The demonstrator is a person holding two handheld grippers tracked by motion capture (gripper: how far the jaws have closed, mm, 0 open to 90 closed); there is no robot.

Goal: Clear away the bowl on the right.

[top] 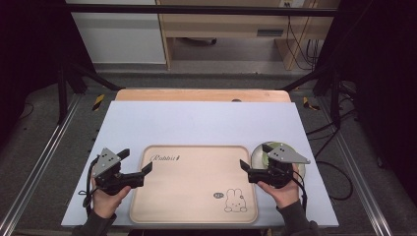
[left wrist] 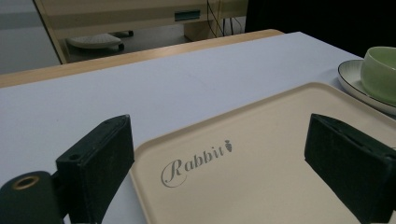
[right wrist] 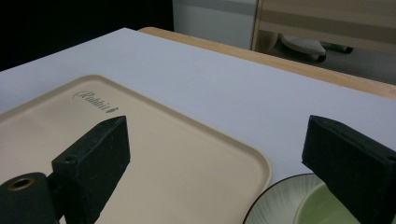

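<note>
A beige tray [top: 196,182] with "Rabbit" lettering and a bunny drawing lies at the near middle of the white tabletop. My left gripper [top: 136,161] stands open at the tray's left edge. In the left gripper view its jaws [left wrist: 224,163] straddle the tray's near corner [left wrist: 261,154] with nothing between them. My right gripper [top: 255,158] is open at the tray's right edge, above a ribbed plate [top: 259,151]. In the right gripper view the open jaws [right wrist: 219,163] span the tray corner [right wrist: 154,154] and the plate [right wrist: 275,203], which holds a pale green cup [right wrist: 320,210].
The cup [left wrist: 380,72] and its plate [left wrist: 352,79] sit far right in the left gripper view. The white sheet [top: 206,123] covers a wooden table whose far edge [top: 201,94] shows. Black frame posts and cables flank the table; wooden furniture stands beyond.
</note>
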